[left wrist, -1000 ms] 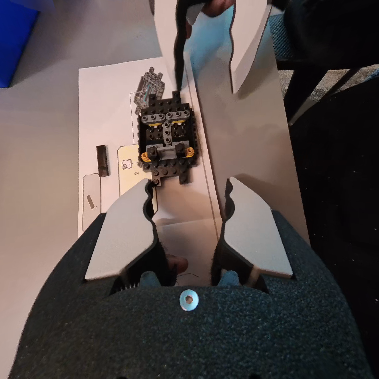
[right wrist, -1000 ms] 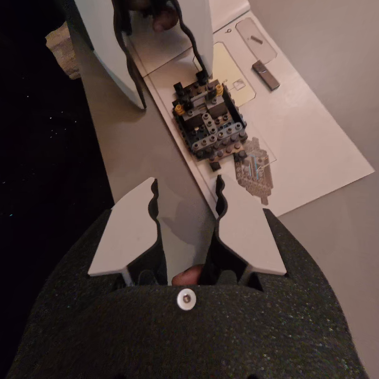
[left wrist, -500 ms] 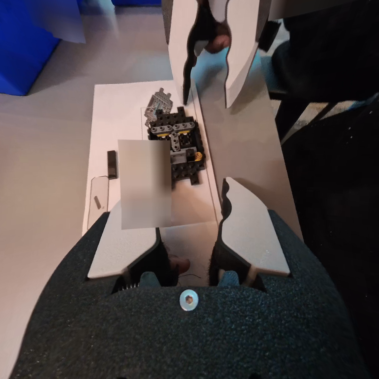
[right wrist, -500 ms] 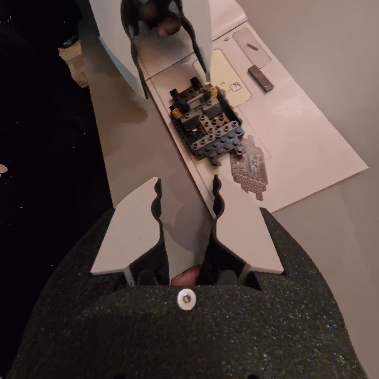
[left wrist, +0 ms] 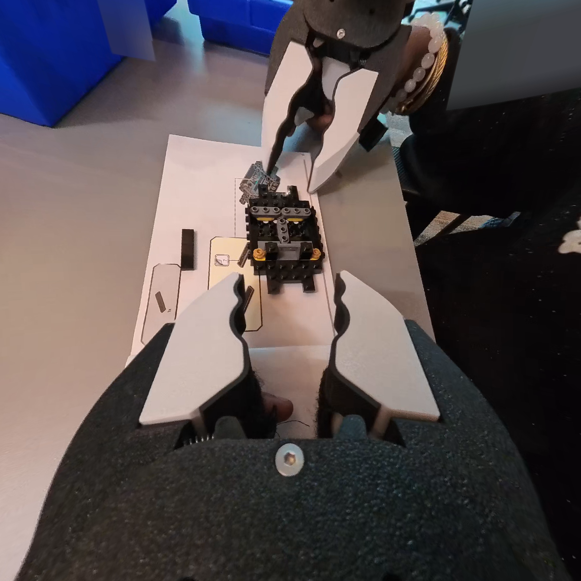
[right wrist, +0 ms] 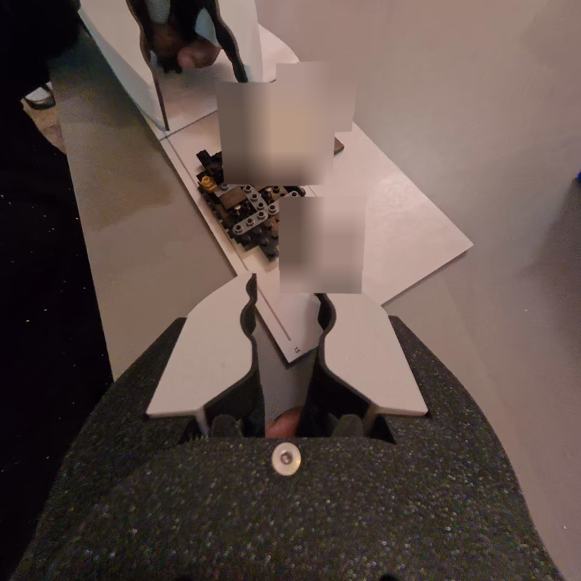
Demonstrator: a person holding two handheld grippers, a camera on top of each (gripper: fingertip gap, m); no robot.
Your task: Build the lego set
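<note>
A partly built black and grey lego model (left wrist: 284,242) with two small yellow pieces stands on a white instruction sheet (left wrist: 201,188). My left gripper (left wrist: 289,276) is open and empty, its fingertips just short of the model's near edge. My right gripper (left wrist: 290,179) hangs open and empty over the model's far end. In the right wrist view my right gripper (right wrist: 284,286) is over the sheet's corner (right wrist: 393,220), with the model (right wrist: 248,217) ahead and the left gripper (right wrist: 204,102) beyond it. A loose black bar brick (left wrist: 187,250) lies on the sheet left of the model.
Blue bins (left wrist: 47,47) stand at the far left of the grey table (left wrist: 78,188). The table's edge runs close along the right of the sheet, with dark floor (left wrist: 503,314) beyond it. A person's wrist with bead bracelets (left wrist: 421,63) holds the right gripper. The tips of one gripper are about 11 centimeters away from the tips of the other. The right gripper is farther from the loose black bar brick (left wrist: 187,250), some 10 centimeters, than the left, some 5 centimeters.
Both grippers stayed open and empty. The right gripper has drawn back and up from the model, so more of it shows. The left gripper has backed off a little. The model has not moved.
</note>
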